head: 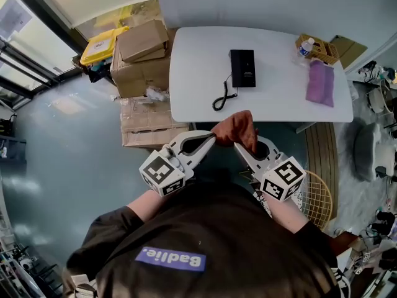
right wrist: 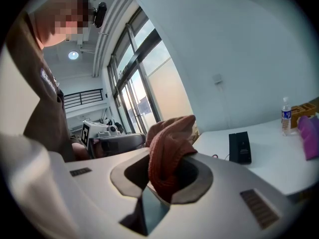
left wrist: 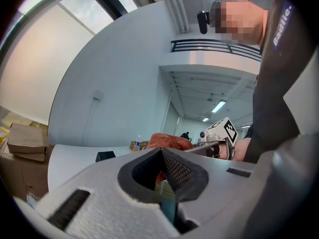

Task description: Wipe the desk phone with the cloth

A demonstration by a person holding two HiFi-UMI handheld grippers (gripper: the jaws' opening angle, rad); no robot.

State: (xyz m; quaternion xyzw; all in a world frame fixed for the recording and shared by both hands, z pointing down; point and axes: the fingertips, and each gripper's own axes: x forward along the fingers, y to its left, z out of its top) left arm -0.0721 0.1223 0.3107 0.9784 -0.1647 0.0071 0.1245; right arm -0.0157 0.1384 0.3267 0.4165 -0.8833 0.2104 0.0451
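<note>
cloth (head: 237, 129) pinched in my right gripper (head: 247, 149), left gripper (head: 209, 139) clamped on its edge (bunching it for the desk phone (head: 242, 67), i'd judge).

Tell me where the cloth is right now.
In the head view the cloth is off the table, held up before its near edge between the left gripper and right gripper, short of the desk phone.

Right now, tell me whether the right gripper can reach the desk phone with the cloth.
Probably yes: the right gripper, shut on the cloth, hangs short of the table's near edge, and nothing stands between it and the desk phone.
</note>
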